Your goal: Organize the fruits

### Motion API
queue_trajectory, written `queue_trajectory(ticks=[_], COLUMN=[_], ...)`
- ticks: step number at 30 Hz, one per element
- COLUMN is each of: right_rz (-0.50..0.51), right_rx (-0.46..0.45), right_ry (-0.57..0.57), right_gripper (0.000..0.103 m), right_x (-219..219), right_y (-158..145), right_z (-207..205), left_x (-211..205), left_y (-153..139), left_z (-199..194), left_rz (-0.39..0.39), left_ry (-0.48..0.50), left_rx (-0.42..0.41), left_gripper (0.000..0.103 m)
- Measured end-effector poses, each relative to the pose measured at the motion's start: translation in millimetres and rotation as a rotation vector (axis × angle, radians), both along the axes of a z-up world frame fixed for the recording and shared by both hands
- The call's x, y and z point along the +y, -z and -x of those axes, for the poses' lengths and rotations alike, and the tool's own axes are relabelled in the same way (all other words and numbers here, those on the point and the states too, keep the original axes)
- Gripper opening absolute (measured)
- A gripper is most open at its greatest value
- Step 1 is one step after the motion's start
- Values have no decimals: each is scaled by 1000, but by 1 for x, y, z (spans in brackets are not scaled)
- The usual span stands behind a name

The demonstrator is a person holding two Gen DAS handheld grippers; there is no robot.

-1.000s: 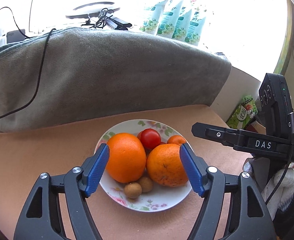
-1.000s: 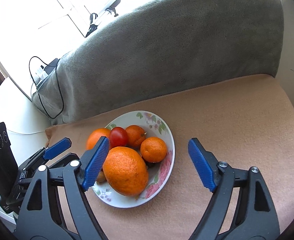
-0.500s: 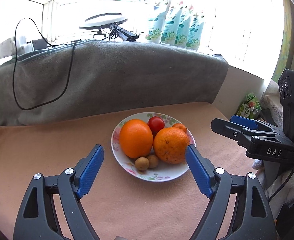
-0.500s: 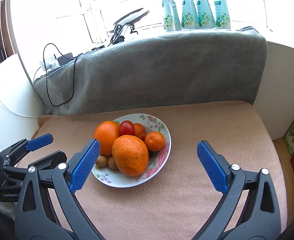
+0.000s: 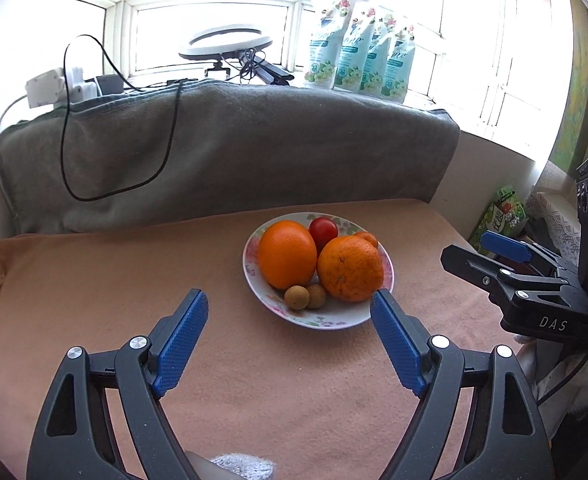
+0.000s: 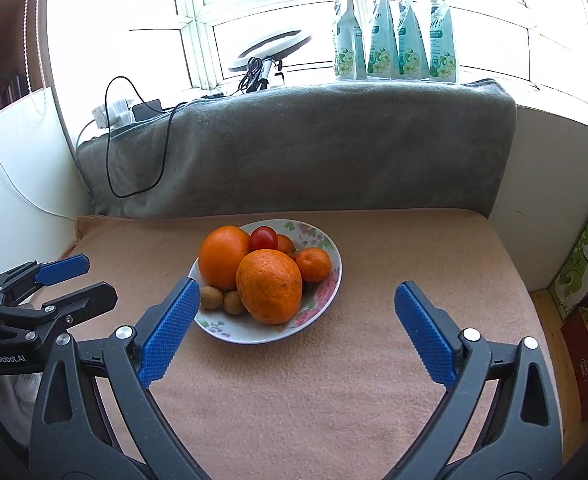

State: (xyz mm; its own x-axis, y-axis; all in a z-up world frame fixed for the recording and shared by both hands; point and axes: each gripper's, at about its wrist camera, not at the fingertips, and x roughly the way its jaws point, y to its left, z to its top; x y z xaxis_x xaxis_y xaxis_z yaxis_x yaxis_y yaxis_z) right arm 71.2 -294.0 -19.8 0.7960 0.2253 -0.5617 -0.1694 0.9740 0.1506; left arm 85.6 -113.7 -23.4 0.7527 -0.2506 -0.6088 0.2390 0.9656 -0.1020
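Left wrist view: my left gripper point(image 5: 290, 322) stands wide, nothing between its blue pads point(image 5: 180, 344).
Plate from the left fingers: the floral plate point(image 5: 334, 322) sits on the peach cloth point(image 5: 114, 280) ahead of my fingertips; its near rim lies just ahead of the right fingertip.
Fruit, left to right: smooth orange point(image 5: 287, 254), two small brown fruits point(image 5: 305, 297) in front of it, red tomato point(image 5: 323, 230) behind, rough orange point(image 5: 350, 269), small mandarin point(image 5: 368, 238) at the back right.
Behind the plate: grey blanket point(image 5: 254, 148) with a black cable point(image 5: 162, 152) draped over it; four teal pouches point(image 5: 362, 66) on the sill.
Far right of that view: my right gripper point(image 5: 490, 258) to the side, apart from the plate.
Right wrist view: my right gripper point(image 6: 294, 314) is spread wide and empty.
Far left there: my left gripper point(image 6: 76, 280) beside the cloth's edge.
Plate from the right fingers: the plate point(image 6: 326, 300) lies ahead, nearer my left finger point(image 6: 170, 330); that fingertip overlaps its left rim in this view, though contact I cannot tell.
Right finger point(image 6: 424, 334): over bare cloth, well apart from the plate.
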Motion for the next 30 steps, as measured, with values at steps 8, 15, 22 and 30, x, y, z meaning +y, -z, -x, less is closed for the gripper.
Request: queue_trajectory(ticks=[8, 15, 22, 30], right_rz=[14, 36, 44, 29], right_rx=[-16, -13, -5, 10], right_ry=[-2, 10, 14, 32], right_gripper=[103, 103, 103, 103], right_x=[5, 6, 7, 1], right_y=[-3, 0, 3, 8], right_z=[6, 8, 9, 6], left_x=[-1, -3, 0, 5], left_y=[0, 0, -2, 1], left_z=[7, 12, 15, 13], left_rz=[-24, -47, -38, -24], left_ry=[-9, -5, 5, -6], left_rx=[-8, -18, -27, -14], left_gripper=[84, 84, 84, 84])
